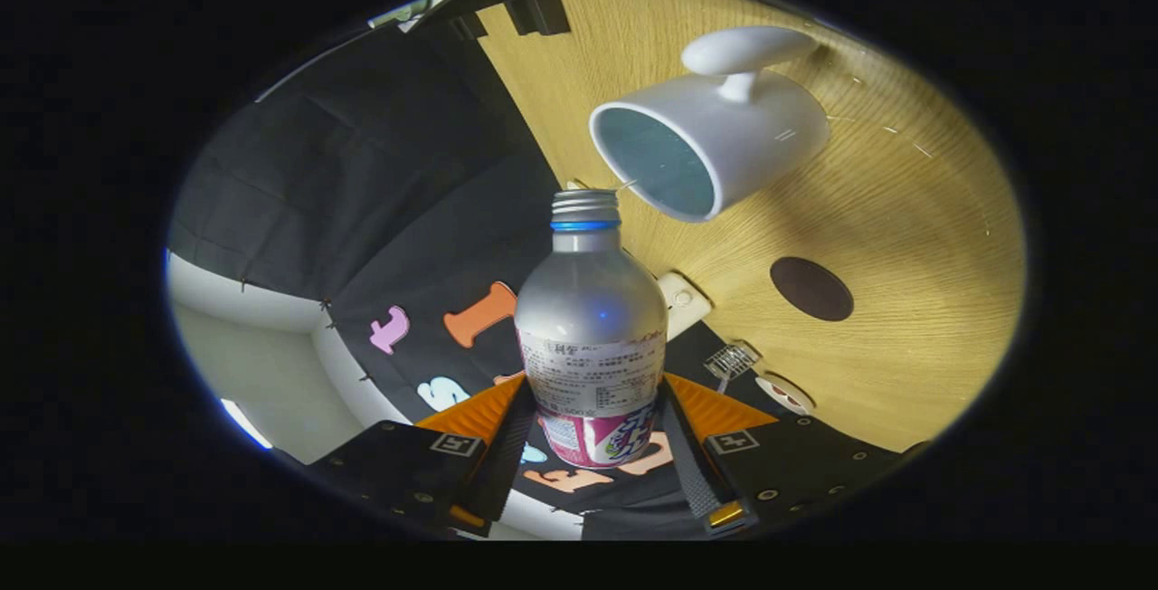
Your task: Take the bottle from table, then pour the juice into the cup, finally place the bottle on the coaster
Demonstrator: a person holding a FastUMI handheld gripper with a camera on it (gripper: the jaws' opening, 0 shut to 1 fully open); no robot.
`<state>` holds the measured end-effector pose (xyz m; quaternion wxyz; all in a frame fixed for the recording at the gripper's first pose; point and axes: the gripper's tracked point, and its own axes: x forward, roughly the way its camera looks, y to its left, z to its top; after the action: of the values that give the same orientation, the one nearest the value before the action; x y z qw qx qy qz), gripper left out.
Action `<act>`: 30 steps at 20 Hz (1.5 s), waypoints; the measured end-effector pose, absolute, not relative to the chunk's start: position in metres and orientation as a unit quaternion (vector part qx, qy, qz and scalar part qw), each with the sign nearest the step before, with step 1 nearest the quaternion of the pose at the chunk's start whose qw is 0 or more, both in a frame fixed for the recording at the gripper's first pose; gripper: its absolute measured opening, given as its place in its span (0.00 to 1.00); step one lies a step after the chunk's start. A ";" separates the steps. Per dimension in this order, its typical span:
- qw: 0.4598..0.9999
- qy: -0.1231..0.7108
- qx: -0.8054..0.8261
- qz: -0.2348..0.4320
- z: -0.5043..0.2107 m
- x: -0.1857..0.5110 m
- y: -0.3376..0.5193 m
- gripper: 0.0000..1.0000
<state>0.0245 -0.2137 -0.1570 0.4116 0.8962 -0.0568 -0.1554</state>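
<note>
Clamping the silver aluminium bottle low on its labelled body, the gripper tips it so the open mouth sits just short of the white ceramic cup on the wooden desk. Juice could fall short of the rim, or the bottle could slip.

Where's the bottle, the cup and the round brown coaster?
bottle (pixel 590 318): gripper view, on its silver shoulder, between the fingers.
cup (pixel 769 133): gripper view, on its white outer wall.
coaster (pixel 811 289): gripper view, on its dark middle.

bottle label print too small, illegible
</note>
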 end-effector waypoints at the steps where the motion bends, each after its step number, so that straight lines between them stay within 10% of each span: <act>1: 0.409 -0.059 0.897 -0.155 -0.156 0.025 -0.215 0.75; 18: 0.374 -0.081 0.911 -0.157 -0.154 0.019 -0.222 0.75; 30: 0.467 -0.028 0.862 -0.194 -0.185 0.016 -0.205 0.75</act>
<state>0.0164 -0.2053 -0.1847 0.4670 0.8623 -0.0277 -0.1941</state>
